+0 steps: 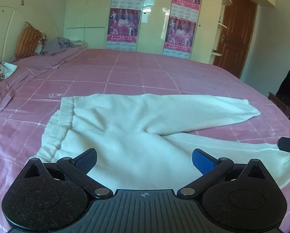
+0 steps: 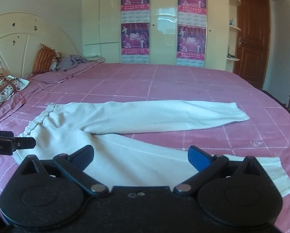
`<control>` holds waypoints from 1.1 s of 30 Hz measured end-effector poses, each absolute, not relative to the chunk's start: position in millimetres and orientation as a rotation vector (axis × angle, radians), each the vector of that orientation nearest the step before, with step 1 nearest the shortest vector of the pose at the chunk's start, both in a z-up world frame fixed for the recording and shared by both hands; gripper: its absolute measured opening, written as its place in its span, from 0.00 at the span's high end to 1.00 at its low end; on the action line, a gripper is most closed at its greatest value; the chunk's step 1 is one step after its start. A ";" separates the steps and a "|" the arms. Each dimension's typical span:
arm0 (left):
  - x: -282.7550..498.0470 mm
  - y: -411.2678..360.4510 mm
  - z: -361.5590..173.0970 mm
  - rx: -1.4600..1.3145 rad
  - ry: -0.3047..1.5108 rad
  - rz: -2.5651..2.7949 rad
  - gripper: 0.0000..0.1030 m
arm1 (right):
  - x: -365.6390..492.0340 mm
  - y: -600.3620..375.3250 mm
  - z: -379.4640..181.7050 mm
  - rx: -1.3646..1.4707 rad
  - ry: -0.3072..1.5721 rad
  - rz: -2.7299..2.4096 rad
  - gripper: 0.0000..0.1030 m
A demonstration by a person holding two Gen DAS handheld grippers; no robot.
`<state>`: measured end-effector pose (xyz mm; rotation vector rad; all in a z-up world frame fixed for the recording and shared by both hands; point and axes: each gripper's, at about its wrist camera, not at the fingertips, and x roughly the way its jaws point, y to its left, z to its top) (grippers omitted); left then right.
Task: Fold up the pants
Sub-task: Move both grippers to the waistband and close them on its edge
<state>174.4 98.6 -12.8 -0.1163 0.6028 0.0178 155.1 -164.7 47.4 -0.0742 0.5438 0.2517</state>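
1. Where spread flat on pink checked bedspread (image 2: 183,81): white pants (image 2: 113,124), waistband toward headboard (image 2: 14,38), legs splayed apart.
2. Left gripper (image 1: 144,160): spread wide, gripping nothing, above near leg by waistband.
3. Right gripper (image 2: 140,156): spread wide, gripping nothing, over near leg.

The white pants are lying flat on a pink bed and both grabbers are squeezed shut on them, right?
Not quite. The white pants do lie flat on the pink bed, but the left gripper and right gripper are both open, holding nothing. Each wrist view shows that.
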 end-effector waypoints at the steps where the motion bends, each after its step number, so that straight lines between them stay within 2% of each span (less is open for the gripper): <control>1: 188.2 109.8 -14.1 -0.106 0.607 0.040 0.00 | 168.2 -160.9 47.8 -0.068 0.548 0.280 0.00; 4: 236.3 149.6 -21.6 -0.090 0.623 0.076 0.00 | 209.2 -145.5 48.2 -0.078 0.547 0.349 0.07; 6: 266.8 173.9 -27.7 -0.077 0.630 0.105 0.03 | 240.5 -133.8 45.5 -0.087 0.554 0.381 0.21; 7: 283.7 187.1 -31.3 -0.067 0.636 0.122 0.10 | 256.0 -127.7 43.1 -0.094 0.562 0.393 0.24; 8: 299.5 199.8 -35.2 -0.062 0.650 0.131 0.29 | 272.8 -121.8 40.2 -0.098 0.572 0.408 0.28; 9: 316.1 213.4 -39.4 -0.064 0.667 0.141 0.34 | 291.8 -115.4 37.5 -0.100 0.583 0.426 0.32; 11: 344.1 238.1 -49.1 -0.050 0.683 0.175 0.34 | 323.6 -103.0 28.8 -0.109 0.614 0.451 0.40; 16: 399.8 295.0 -81.6 -0.079 0.754 0.143 0.32 | 392.9 -77.0 5.9 -0.138 0.650 0.539 0.47; 18: 417.5 307.2 -97.5 -0.089 0.780 0.096 0.33 | 416.9 -68.9 -3.5 -0.150 0.671 0.579 0.57; 22: 443.5 321.9 -111.7 -0.119 0.766 -0.014 0.33 | 460.3 -50.0 -22.5 -0.212 0.698 0.626 0.58; 27: 470.5 324.9 -129.2 -0.106 0.814 -0.116 0.33 | 510.0 -37.9 -40.8 -0.283 0.727 0.658 0.55; 33: 484.2 332.8 -129.0 -0.118 0.833 -0.174 0.33 | 550.5 -29.9 -50.9 -0.396 0.764 0.718 0.55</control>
